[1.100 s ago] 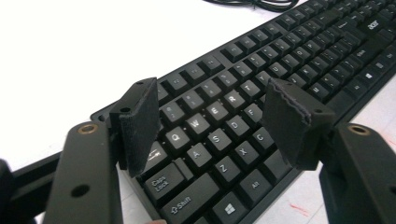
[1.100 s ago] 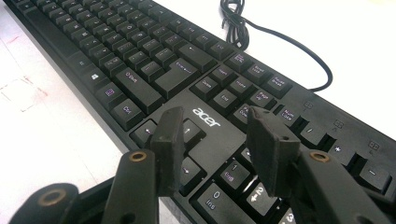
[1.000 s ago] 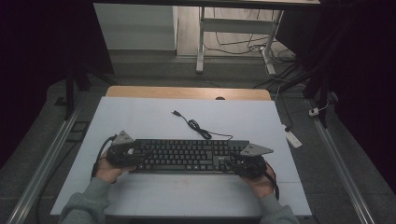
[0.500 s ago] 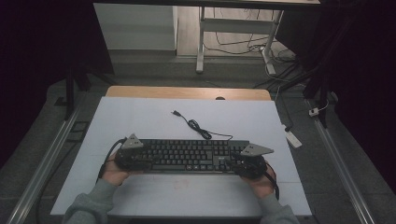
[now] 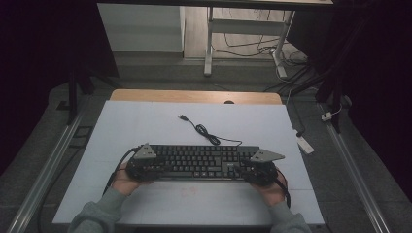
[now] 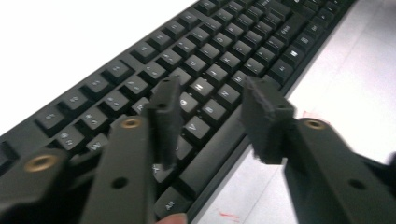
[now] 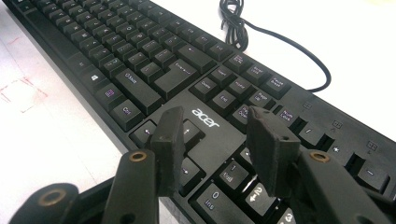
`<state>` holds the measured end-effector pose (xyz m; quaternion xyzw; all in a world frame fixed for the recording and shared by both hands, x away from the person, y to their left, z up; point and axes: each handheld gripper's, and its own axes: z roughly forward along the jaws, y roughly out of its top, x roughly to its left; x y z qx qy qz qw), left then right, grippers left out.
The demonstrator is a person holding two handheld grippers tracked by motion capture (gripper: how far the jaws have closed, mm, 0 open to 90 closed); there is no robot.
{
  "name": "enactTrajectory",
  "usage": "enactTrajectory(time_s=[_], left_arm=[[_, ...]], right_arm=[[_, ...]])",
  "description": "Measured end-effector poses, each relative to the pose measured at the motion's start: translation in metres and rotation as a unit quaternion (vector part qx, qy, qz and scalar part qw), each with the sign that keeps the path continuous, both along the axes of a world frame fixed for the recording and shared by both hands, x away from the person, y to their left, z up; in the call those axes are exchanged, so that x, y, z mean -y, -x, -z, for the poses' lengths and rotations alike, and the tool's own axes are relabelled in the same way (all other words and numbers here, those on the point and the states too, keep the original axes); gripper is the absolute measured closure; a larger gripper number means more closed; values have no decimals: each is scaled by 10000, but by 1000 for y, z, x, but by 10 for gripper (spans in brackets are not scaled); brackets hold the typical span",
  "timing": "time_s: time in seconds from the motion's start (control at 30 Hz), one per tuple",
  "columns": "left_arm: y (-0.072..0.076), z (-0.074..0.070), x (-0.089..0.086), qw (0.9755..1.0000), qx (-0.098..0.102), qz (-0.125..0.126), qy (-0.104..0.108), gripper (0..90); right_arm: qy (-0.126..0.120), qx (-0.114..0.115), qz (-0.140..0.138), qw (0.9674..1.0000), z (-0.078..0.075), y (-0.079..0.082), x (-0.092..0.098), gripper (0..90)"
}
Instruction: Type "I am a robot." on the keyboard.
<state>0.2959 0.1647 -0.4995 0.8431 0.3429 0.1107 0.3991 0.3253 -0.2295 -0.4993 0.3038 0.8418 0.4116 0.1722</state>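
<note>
Hovering over the two ends of a black Acer keyboard (image 5: 198,162), the grippers look set to type or to take hold of it; which of the two I cannot tell. The keyboard lies across the lower middle of the high view on the white table (image 5: 145,121), its cable (image 5: 206,133) curling away toward the upper middle.

The left gripper (image 6: 212,112) has just been closing its jaws, which now stand partly open above the letter keys near the front edge; nothing is clamped between them, and the pads seem to float clear of the keycaps. The right gripper (image 7: 217,140) holds its jaws fairly wide over the arrow keys and the logo patch, gripping nothing.

Judging by this, the step in hand is the approach: both tools are placed over the keyboard, but no grip or key press is made yet. If lifting is meant, each gripper would need to drop past the front edge and close across the body; if pressing, one fingertip must come down squarely on a single key.
</note>
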Motion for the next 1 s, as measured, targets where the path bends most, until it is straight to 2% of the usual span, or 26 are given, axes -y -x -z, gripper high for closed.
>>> enactTrajectory(time_s=[0.23, 0.5, 1.0], left_arm=[[-1, 6, 8, 9997, -123, 155, -134, 887], [-2, 14, 14, 9991, -245, 211, -285, 892], [-5, 21, 19, 9983, -311, 231, -426, 892]], right_arm=[[-29, -2, -13, 10000, 0, 0, -1, 567], [-27, 3, -14, 10000, 0, 0, -1, 567], [-20, 2, -10, 10000, 0, 0, -1, 567]])
